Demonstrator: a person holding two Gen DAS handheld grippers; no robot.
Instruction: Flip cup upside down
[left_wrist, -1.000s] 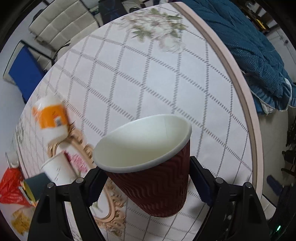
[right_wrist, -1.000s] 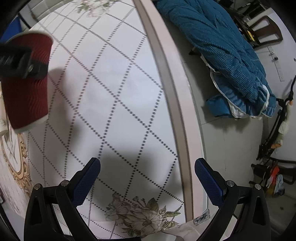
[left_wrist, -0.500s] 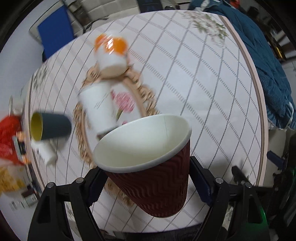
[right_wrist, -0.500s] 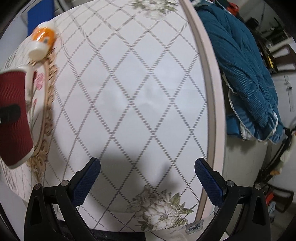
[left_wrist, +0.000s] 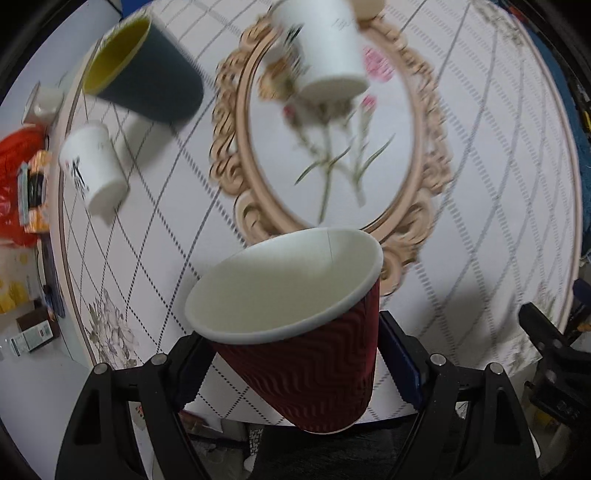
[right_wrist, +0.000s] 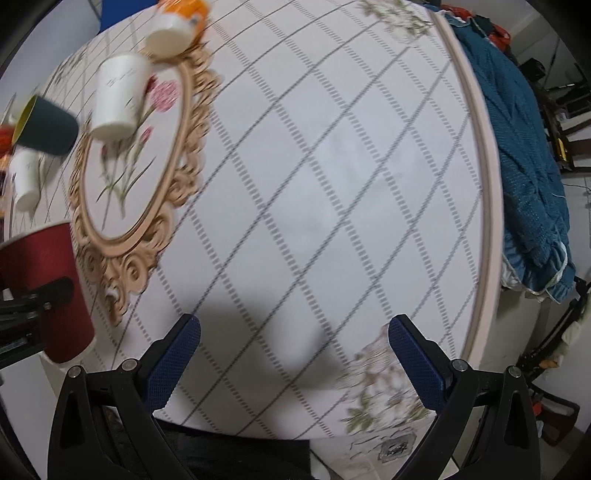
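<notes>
My left gripper (left_wrist: 295, 354) is shut on a dark red ribbed paper cup (left_wrist: 303, 354) with a white inside. I hold it above the table, its mouth toward the camera and the tabletop. The right wrist view shows the same red cup (right_wrist: 48, 280) at the far left, held in the air by the left gripper. My right gripper (right_wrist: 293, 354) is open and empty over the near side of the table.
The round table (right_wrist: 332, 184) has a white diamond-pattern cloth and an oval gold-framed flower mat (left_wrist: 332, 129). A white cup (left_wrist: 325, 48), a dark cup with yellow inside (left_wrist: 144, 74) and another white cup (left_wrist: 94, 166) are on it. A blue quilt (right_wrist: 524, 166) lies beyond the right edge.
The left gripper has swung the red cup round, so the table and other cups have rotated through its view. The right gripper stays open; its view has shifted toward the mat.
</notes>
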